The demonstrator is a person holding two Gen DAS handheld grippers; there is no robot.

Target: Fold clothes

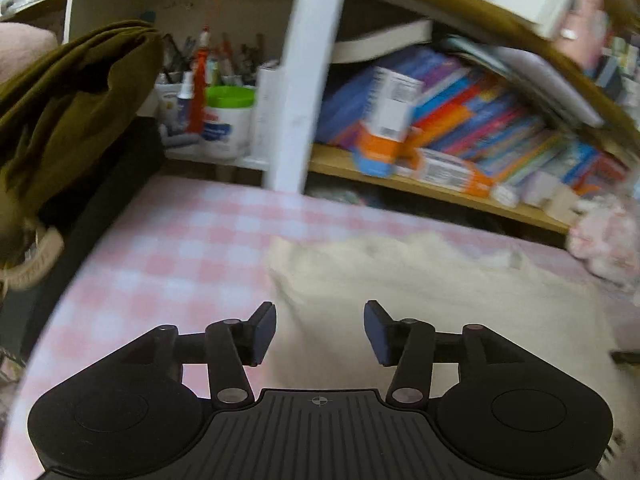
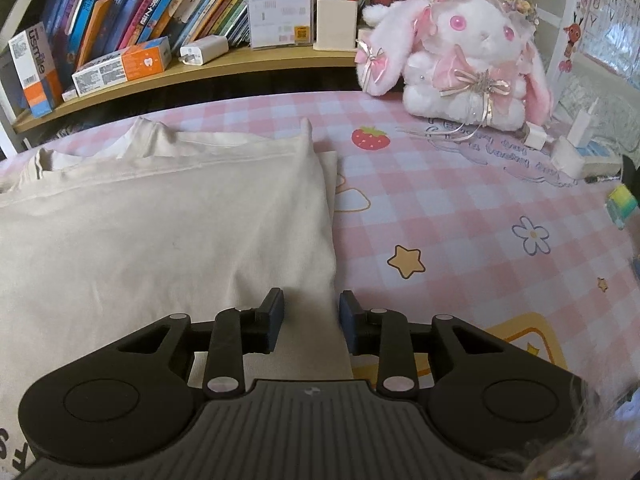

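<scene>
A cream garment [image 2: 160,232] lies folded flat on the pink checked tablecloth [image 2: 440,208], its folded right edge running toward me. My right gripper [image 2: 311,320] hovers low over that edge near the garment's front corner. Its jaws stand apart, with the cloth's edge lying flat between them and the pads not pressing it. In the blurred left wrist view the same cream garment [image 1: 420,292] fills the lower right. My left gripper [image 1: 320,332] is open above the garment's left edge with nothing between its pads.
An olive-green garment [image 1: 68,100] hangs at the left over a dark object. A white post [image 1: 304,80] and a shelf of books [image 1: 480,120] stand behind the table. A pink plush rabbit [image 2: 468,52] and white chargers [image 2: 576,140] sit at the far right.
</scene>
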